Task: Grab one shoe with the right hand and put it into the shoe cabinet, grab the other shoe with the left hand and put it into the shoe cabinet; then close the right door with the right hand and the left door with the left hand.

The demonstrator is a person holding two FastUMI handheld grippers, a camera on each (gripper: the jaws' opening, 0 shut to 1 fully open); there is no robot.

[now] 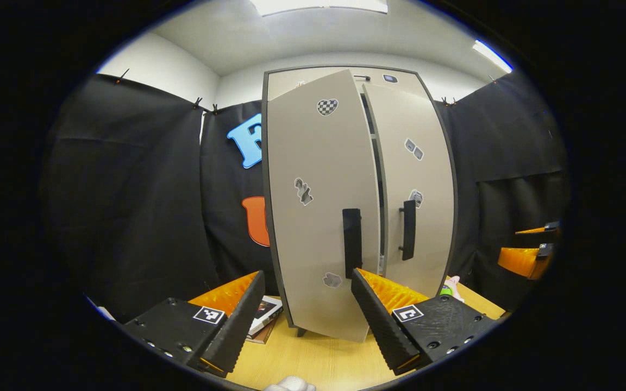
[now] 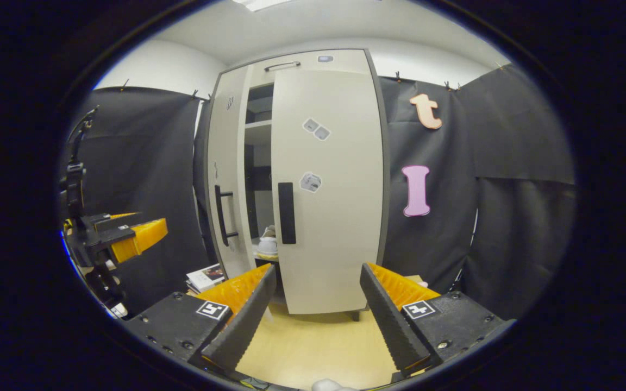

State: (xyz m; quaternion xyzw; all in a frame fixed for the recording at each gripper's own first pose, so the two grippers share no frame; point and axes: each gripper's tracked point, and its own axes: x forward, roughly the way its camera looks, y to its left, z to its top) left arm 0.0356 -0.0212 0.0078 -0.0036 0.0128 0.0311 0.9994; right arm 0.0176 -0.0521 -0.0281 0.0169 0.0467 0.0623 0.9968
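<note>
Beige laminate panels make up the shoe cabinet [image 2: 296, 184], which stands upright on a pale wooden desk [image 2: 313, 342] against the black cloth wall. In the right gripper view, the right door [image 2: 326, 190] looks nearly closed, while the left door [image 2: 227, 179] stands ajar. Through the gap between them, a white shoe [image 2: 267, 245] rests on a low shelf inside. Each door carries a vertical black bar handle [image 2: 286, 213].

The left hand-held gripper [image 1: 305, 304] has its fingers spread apart, holding nothing, just in front of the left door's lower edge. The right hand-held gripper [image 2: 315, 304] is likewise spread apart and empty, near the right door's bottom.

Judging from the panels, the doors are stiff, light and smooth, swinging freely on hinges. A flat push on the panel face near the handle seems safer than pinching the slick edge; the handle bar offers a firm grip if needed.

Room to move looks fair: bare desk lies in front of the cabinet. A stack of books [image 2: 205, 277] sits at the left near the open door's sweep. The left door's free edge and the cabinet frame are the pinch points to watch.
</note>
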